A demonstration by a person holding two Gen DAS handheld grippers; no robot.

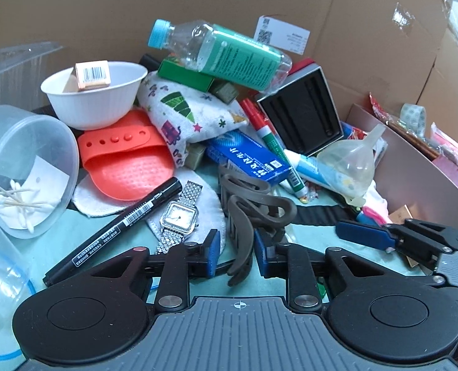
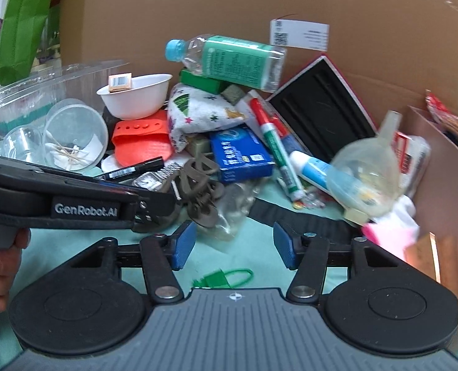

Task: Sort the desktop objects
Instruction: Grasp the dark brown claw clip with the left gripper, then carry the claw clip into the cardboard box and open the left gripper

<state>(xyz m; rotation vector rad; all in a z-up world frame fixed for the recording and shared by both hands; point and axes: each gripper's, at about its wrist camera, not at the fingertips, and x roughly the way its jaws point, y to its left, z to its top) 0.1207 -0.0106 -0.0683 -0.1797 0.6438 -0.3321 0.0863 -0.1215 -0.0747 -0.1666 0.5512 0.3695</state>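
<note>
Your left gripper (image 1: 237,253) has its blue pads narrowed around the brown hair claw clip (image 1: 253,213). The clip sits between them, and whether the pads bite yet I can't tell: a sliver of gap seems to show on the left pad. It lies at the near edge of the pile on the teal bench cover (image 1: 309,238), just beside the silver watch (image 1: 179,216) and black marker (image 1: 114,235).

Handling: light, rigid plastic, spring-hinged, curved and smooth. It will probably twist or pop out if pinched on the teeth. Take it across the flat body near the hinge, not the tips. The teeth may snag the watch band, so lift straight.

Your right gripper (image 2: 234,249) is half open, nothing between the pads, over bare cover with a green loop tag (image 2: 226,278) beneath. A clear crumpled wrapper (image 2: 235,207) and the funnel (image 2: 368,173) lie ahead.

Pose: both grippers pitch moderately down toward the pile. Your left hand (image 2: 0,266) shows at the edge of the right wrist view, gripper reaching in from the left.
</note>
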